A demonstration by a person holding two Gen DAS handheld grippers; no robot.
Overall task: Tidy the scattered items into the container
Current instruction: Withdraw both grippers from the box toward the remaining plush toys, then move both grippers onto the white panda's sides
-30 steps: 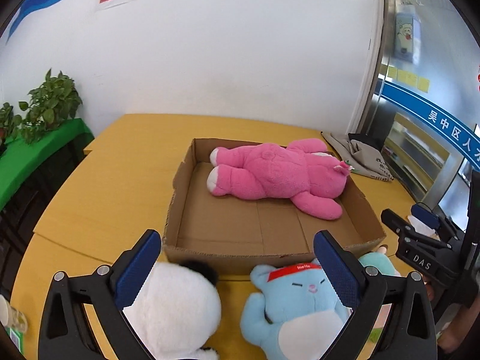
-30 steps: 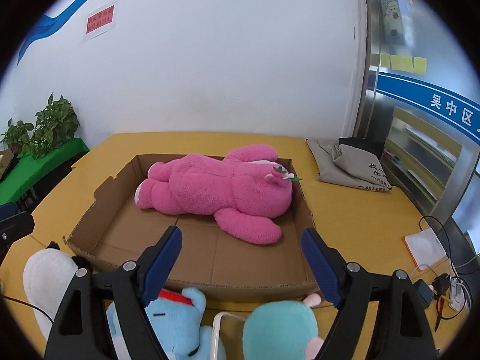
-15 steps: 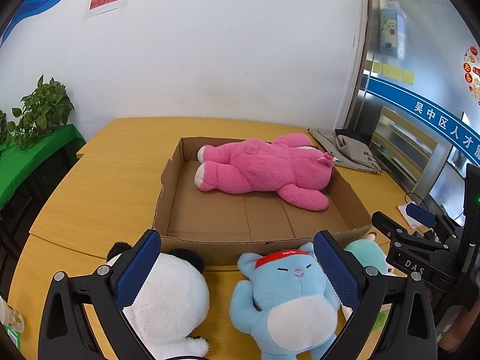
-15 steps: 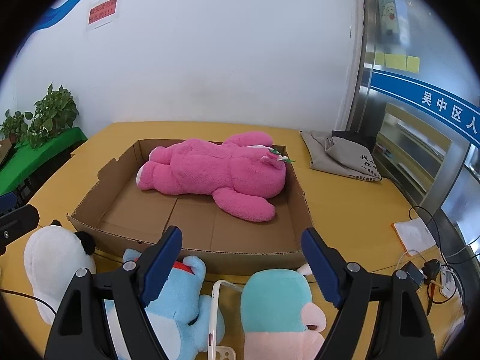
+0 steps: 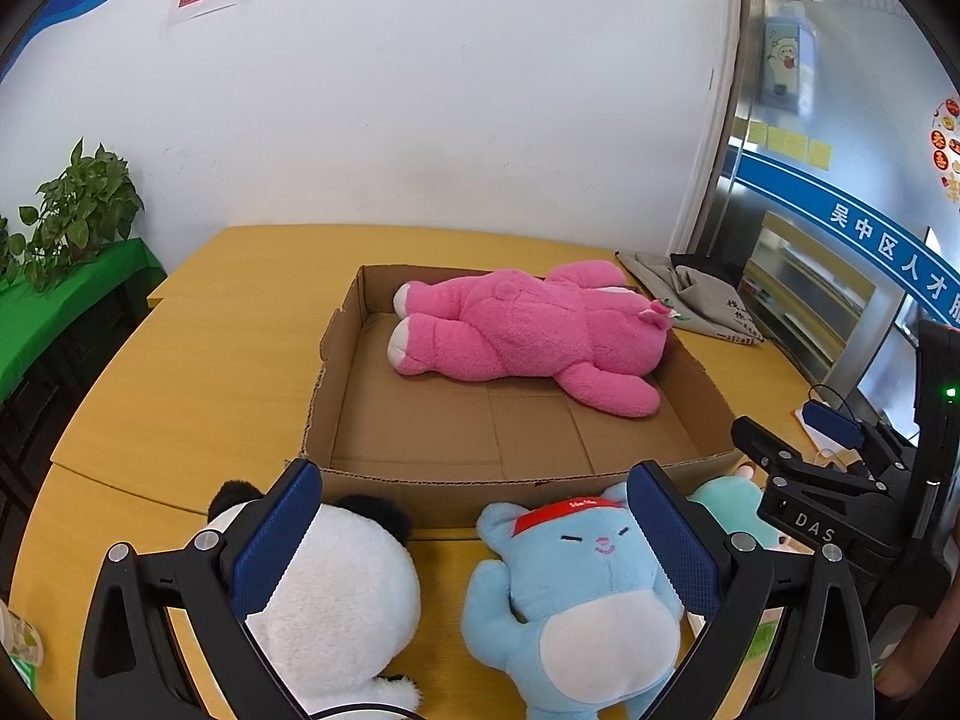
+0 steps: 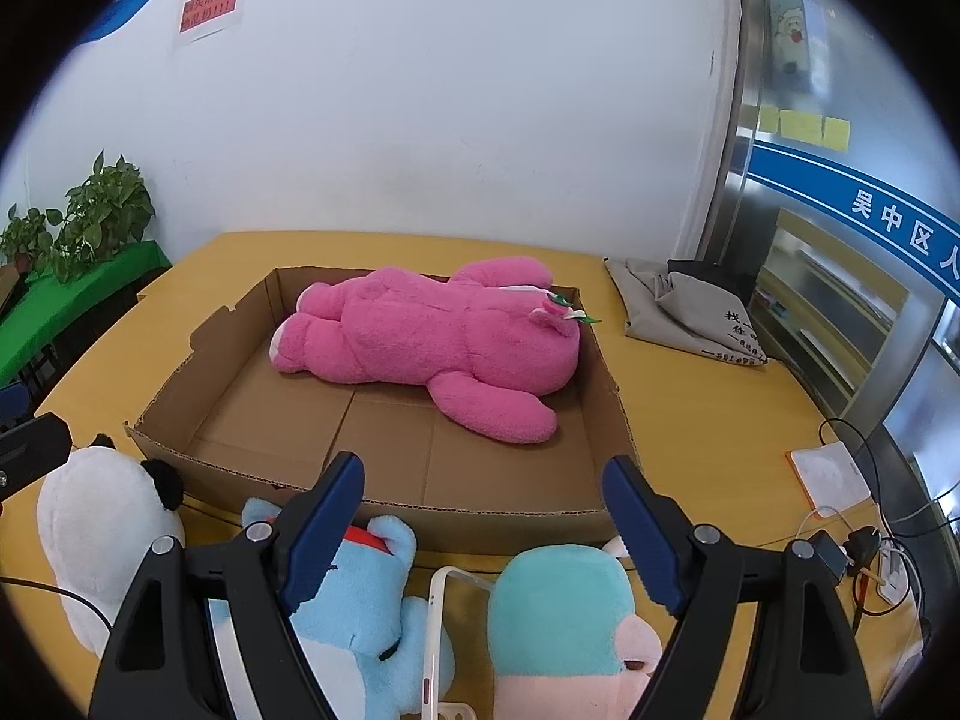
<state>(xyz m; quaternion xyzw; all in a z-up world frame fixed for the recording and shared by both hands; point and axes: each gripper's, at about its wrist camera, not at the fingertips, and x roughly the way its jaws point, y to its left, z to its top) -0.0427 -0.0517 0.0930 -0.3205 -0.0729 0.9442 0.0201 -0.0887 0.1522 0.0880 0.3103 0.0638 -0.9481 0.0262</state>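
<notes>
The shallow brown cardboard box (image 5: 510,438) sits mid-table holding only the pink plush bear (image 5: 528,336), while the white panda plush (image 5: 336,594), light-blue plush cat with a red headband (image 5: 576,588) and teal-and-pink plush (image 6: 564,618) lie outside, against its six o'clock wall. Your left gripper (image 5: 474,540) and right gripper (image 6: 483,531) both hover above them with jaws spread wide and empty. Close low at five o'clock and you could catch the white phone-like frame (image 6: 441,612) wedged between the toys, or drag the box wall.
</notes>
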